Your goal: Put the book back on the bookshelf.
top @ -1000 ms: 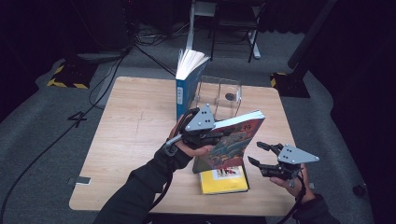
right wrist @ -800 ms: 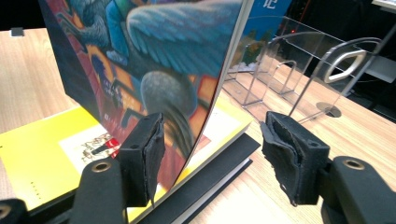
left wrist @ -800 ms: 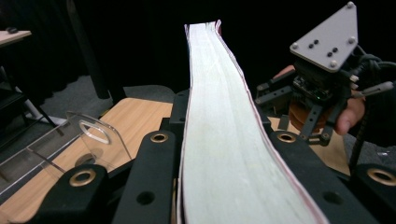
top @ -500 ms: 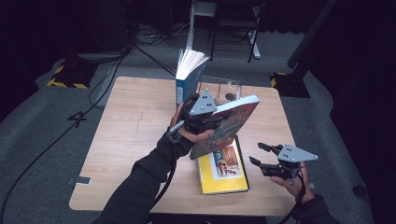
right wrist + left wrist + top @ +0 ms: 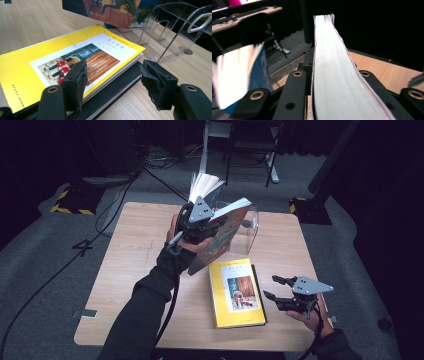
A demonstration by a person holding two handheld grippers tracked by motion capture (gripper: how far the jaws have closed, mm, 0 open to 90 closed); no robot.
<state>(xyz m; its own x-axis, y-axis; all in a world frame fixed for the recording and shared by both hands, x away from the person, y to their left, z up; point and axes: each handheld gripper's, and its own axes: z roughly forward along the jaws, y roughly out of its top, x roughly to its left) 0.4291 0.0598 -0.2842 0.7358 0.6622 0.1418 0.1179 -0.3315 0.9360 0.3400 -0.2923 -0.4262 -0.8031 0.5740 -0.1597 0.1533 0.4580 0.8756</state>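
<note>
My left gripper [image 5: 206,225] is shut on a colourful picture book [image 5: 229,231] and holds it tilted in the air over the table's far middle. In the left gripper view the book's page edge [image 5: 324,37] runs up between the jaws of that gripper [image 5: 332,82]. A yellow book [image 5: 236,292] lies flat on a black one [image 5: 117,85] near the table's front. My right gripper [image 5: 271,287] is open just right of the yellow book [image 5: 50,57], its jaws [image 5: 113,75] empty and level with the stack's edge.
A clear acrylic book stand [image 5: 252,222] sits at the far middle of the wooden table [image 5: 130,270], with a blue book [image 5: 205,185] upright in it, pages fanned. The stand [image 5: 170,32] lies just beyond the stack. Cables and chair legs are on the floor behind.
My left gripper has lifted the colourful book off the yellow one and carried it up and away toward the stand. The right gripper has barely moved.
</note>
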